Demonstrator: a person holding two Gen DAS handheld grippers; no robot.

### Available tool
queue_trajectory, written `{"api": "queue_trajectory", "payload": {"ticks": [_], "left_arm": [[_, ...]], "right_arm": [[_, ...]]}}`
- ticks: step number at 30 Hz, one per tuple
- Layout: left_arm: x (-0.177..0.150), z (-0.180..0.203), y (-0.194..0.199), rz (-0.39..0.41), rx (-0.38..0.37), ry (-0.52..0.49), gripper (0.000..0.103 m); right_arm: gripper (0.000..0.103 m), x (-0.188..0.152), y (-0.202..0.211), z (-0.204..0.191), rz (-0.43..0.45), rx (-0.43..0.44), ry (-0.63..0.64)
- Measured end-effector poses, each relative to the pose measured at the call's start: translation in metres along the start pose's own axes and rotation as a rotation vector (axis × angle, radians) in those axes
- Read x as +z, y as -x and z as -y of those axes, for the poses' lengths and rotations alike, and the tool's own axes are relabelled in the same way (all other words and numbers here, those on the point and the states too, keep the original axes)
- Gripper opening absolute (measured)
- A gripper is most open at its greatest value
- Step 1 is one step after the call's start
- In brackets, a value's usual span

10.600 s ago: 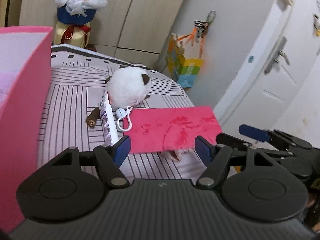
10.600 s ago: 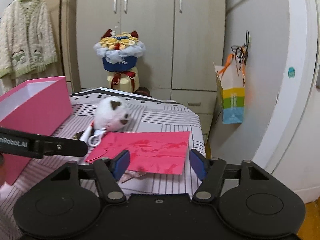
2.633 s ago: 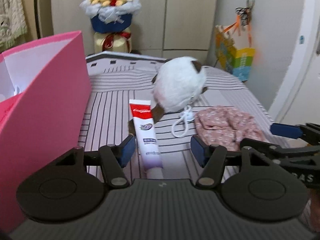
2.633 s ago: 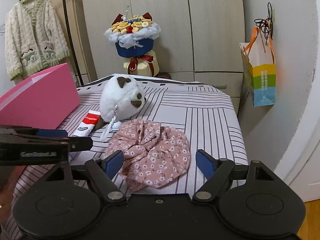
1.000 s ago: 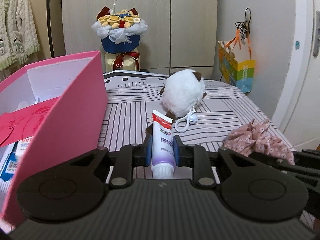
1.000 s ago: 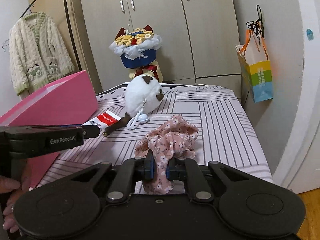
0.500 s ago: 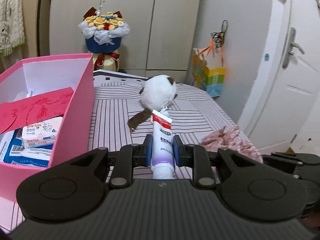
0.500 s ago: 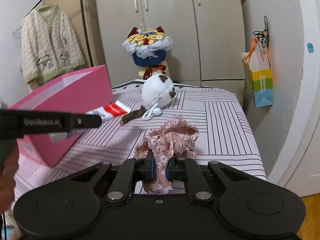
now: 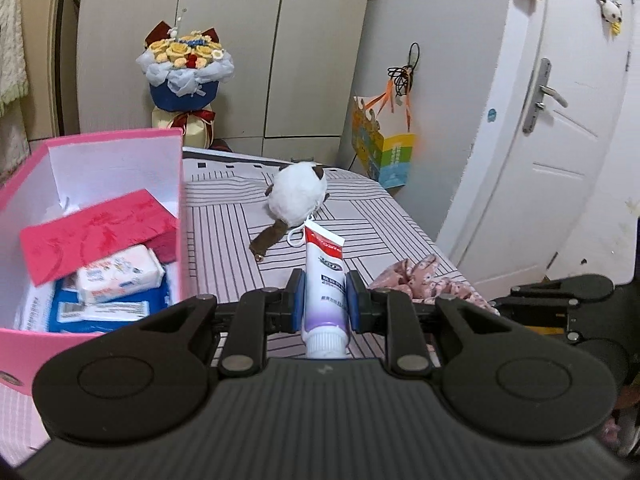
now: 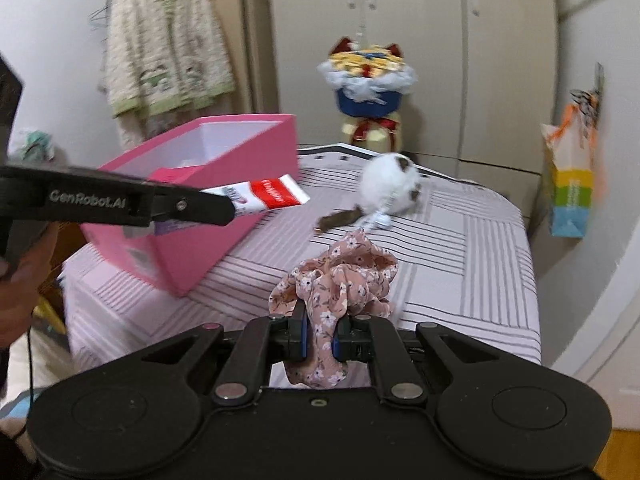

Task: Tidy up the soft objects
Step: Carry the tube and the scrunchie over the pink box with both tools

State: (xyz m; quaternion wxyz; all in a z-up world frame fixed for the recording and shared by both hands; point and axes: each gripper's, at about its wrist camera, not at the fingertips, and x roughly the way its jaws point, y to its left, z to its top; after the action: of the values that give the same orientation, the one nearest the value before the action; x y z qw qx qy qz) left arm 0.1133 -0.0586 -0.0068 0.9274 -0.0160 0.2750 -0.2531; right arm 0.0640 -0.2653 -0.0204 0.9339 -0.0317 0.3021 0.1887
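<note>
My left gripper (image 9: 323, 300) is shut on a toothpaste tube (image 9: 324, 276), cap toward the camera, held above the striped table (image 9: 224, 240). From the right wrist view the same toothpaste tube (image 10: 268, 194) hangs beside the open pink box (image 10: 224, 184), with the left gripper (image 10: 228, 210) seen side-on. My right gripper (image 10: 320, 338) is shut on a pink floral cloth (image 10: 340, 276), lifted off the table. A white plush toy (image 9: 298, 194) with a brown tail lies farther back on the table. The pink box (image 9: 182, 208) holds a red envelope (image 9: 92, 232) and tissue packs (image 9: 120, 274).
A flower bouquet (image 9: 184, 64) stands behind the table against wardrobe doors. A colourful paper bag (image 9: 384, 148) hangs on the wall at right, near a white door (image 9: 560, 120). A knitted cardigan (image 10: 168, 52) hangs at back left. A person's hand (image 10: 20, 280) holds the left gripper.
Both grippers have risen with their loads. The left one carried the toothpaste tube up, so the pink box's inside shows. The floral cloth is lifted clear of the table.
</note>
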Motion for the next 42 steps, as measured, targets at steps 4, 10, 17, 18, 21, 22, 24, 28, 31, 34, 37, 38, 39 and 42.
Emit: {"api": "queue_trajectory", "payload": {"ticks": [4, 10, 17, 18, 21, 22, 24, 28, 31, 34, 37, 38, 39, 42], "left_arm": [[0.007, -0.003, 0.027, 0.005, 0.01, -0.033, 0.02], [0.018, -0.016, 0.063, 0.037, 0.053, -0.053, 0.02], [0.029, -0.041, 0.096, 0.111, 0.118, -0.045, 0.02], [0.031, -0.045, 0.1, 0.119, 0.122, -0.044, 0.02], [0.036, -0.058, 0.109, 0.137, 0.134, -0.034, 0.02], [0.037, -0.062, 0.111, 0.143, 0.133, -0.034, 0.02], [0.039, -0.071, 0.112, 0.157, 0.14, -0.033, 0.02], [0.041, -0.094, 0.108, 0.171, 0.147, -0.017, 0.02], [0.042, -0.114, 0.099, 0.172, 0.152, 0.014, 0.02], [0.042, -0.135, 0.085, 0.165, 0.162, 0.045, 0.02], [0.044, -0.154, 0.068, 0.146, 0.163, 0.073, 0.02], [0.046, -0.159, 0.06, 0.137, 0.164, 0.078, 0.02], [0.047, -0.164, 0.054, 0.128, 0.167, 0.081, 0.02], [0.053, -0.18, 0.031, 0.092, 0.182, 0.086, 0.02]], "right_arm": [[0.012, 0.012, 0.014, -0.018, -0.024, 0.054, 0.051], [0.013, 0.037, 0.029, -0.044, -0.037, 0.145, 0.104], [0.013, 0.067, 0.03, -0.073, 0.005, 0.192, 0.159], [0.013, 0.071, 0.029, -0.077, 0.012, 0.196, 0.165], [0.013, 0.082, 0.024, -0.084, 0.043, 0.214, 0.167], [0.013, 0.085, 0.022, -0.086, 0.051, 0.22, 0.166], [0.013, 0.091, 0.016, -0.092, 0.067, 0.233, 0.167], [0.013, 0.099, -0.003, -0.098, 0.08, 0.252, 0.155], [0.013, 0.105, -0.02, -0.101, 0.092, 0.253, 0.127], [0.013, 0.113, -0.041, -0.104, 0.095, 0.269, 0.107], [0.013, 0.123, -0.063, -0.112, 0.102, 0.242, 0.134], [0.013, 0.127, -0.07, -0.112, 0.098, 0.237, 0.138], [0.013, 0.131, -0.078, -0.112, 0.088, 0.239, 0.138], [0.014, 0.142, -0.107, -0.106, 0.037, 0.243, 0.107]]}}
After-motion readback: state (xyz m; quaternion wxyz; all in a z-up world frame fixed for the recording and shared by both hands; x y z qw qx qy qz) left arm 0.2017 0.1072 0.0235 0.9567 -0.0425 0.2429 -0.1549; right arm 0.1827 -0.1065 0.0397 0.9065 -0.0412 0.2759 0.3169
